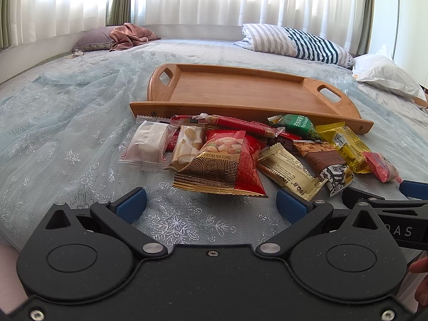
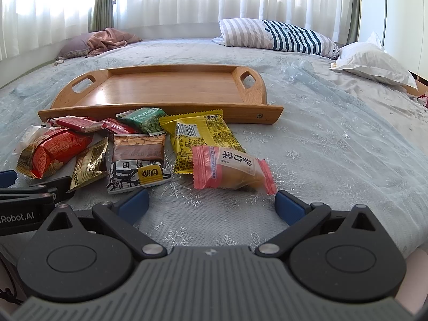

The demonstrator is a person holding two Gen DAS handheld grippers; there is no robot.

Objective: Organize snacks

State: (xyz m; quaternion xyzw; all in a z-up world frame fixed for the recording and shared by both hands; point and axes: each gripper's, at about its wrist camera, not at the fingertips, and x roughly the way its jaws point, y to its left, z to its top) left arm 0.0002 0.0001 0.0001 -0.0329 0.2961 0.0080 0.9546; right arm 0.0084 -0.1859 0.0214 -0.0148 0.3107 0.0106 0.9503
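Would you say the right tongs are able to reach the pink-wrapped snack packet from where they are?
Probably yes: the right tongs are open just short of the pink-wrapped snack packet, which lies nearest them on the bedspread, nothing between or atop.

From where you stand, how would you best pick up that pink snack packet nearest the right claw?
Probably by the puffy middle of the pink packet, from straight above. It lies flat on the bedspread, directly ahead of the open right gripper; its crimped ends look thin and floppy.

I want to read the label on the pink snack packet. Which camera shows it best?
The right wrist view: the pink packet lies whole and close, just ahead of the open right gripper, with its printed label facing the camera. The left wrist view shows it only edge-on at the pile's far right, label unreadable.
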